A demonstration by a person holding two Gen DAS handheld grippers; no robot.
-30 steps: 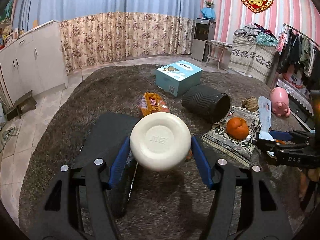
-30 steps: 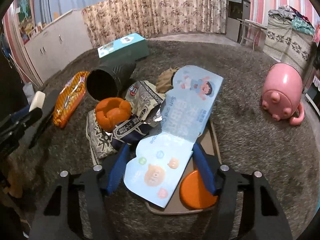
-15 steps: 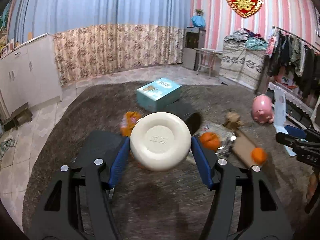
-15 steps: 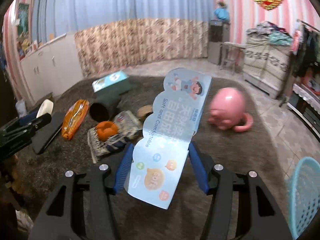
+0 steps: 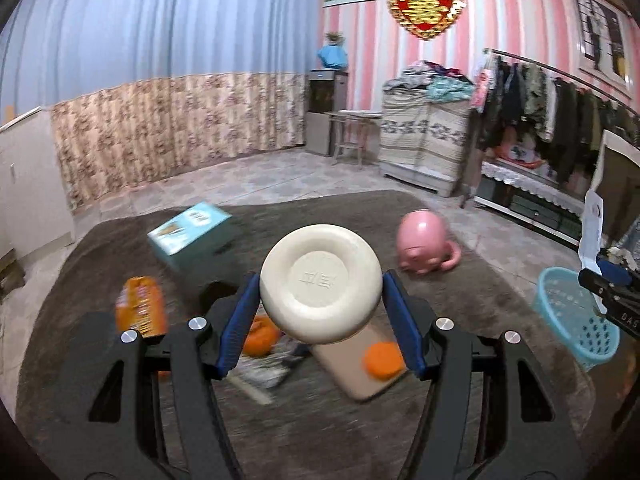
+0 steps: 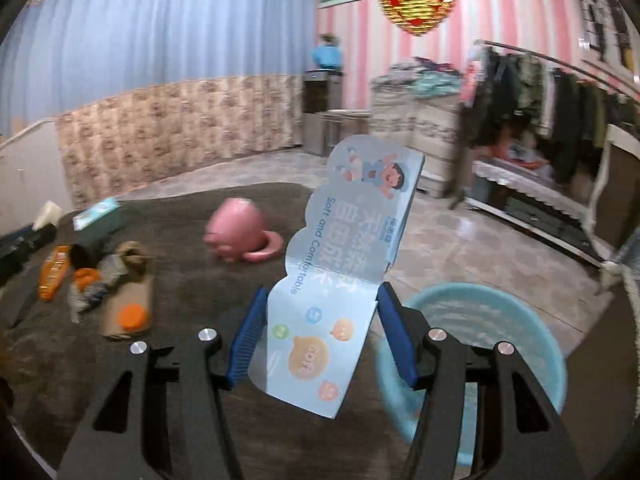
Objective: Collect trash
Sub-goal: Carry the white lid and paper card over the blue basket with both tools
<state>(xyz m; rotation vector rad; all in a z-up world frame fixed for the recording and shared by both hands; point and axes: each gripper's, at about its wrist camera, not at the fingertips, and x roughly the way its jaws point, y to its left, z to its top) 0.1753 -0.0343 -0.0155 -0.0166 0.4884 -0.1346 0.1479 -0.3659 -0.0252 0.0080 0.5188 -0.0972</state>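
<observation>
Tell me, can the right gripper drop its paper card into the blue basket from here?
Probably yes. The right gripper holds the paper card, and the blue basket sits open just ahead and to its right on the rug. Nothing stands between them, though the card is not over the rim yet.
</observation>
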